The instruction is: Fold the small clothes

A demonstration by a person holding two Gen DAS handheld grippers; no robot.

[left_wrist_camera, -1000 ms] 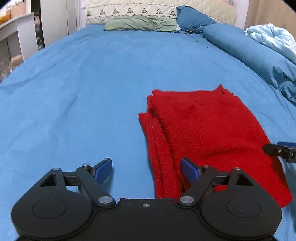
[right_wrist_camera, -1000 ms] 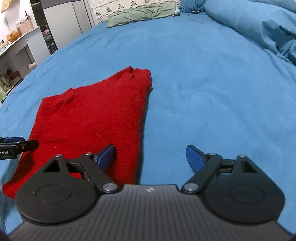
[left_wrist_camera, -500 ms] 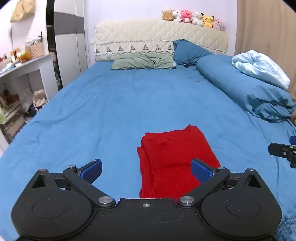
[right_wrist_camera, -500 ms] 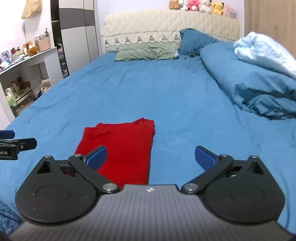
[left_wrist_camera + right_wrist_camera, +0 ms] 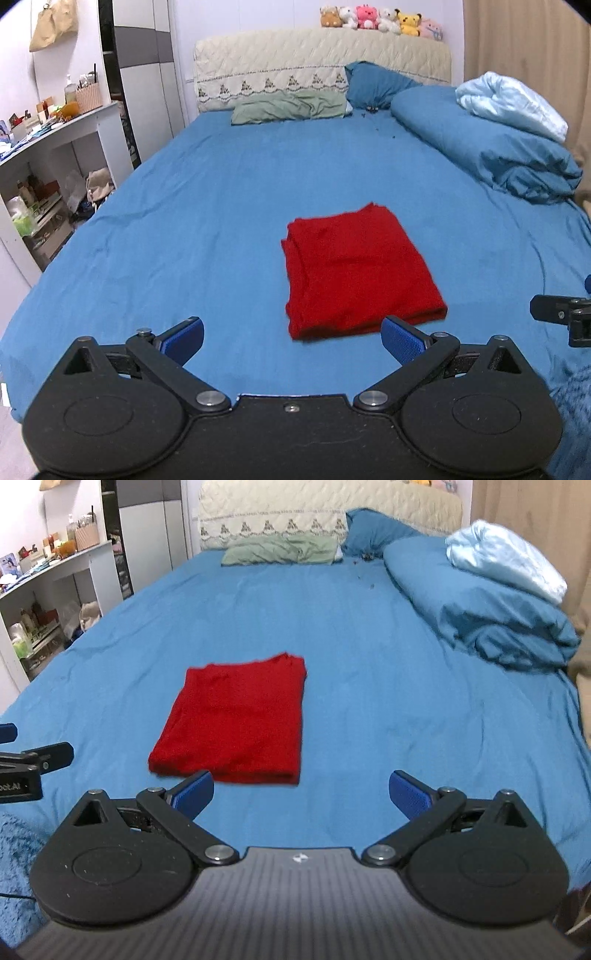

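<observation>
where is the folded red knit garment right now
The folded red knit garment lies flat on the blue bedsheet, just ahead of both open grippers, right of centre in the left wrist view and left of centre in the right.

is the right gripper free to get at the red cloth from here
Probably yes: the right gripper is open and empty, and only bare blue sheet lies between it and the folded red cloth.

We see both views in soft, even indoor light, bright enough that colours read clearly and shadows stay faint. The fisheye lenses bow the bed [image 5: 221, 192] and the wardrobe [image 5: 147, 74] toward the edges, and the corners go black. The red cloth [image 5: 236, 716] looks slightly smeared in the right view, its near edge soft.
</observation>
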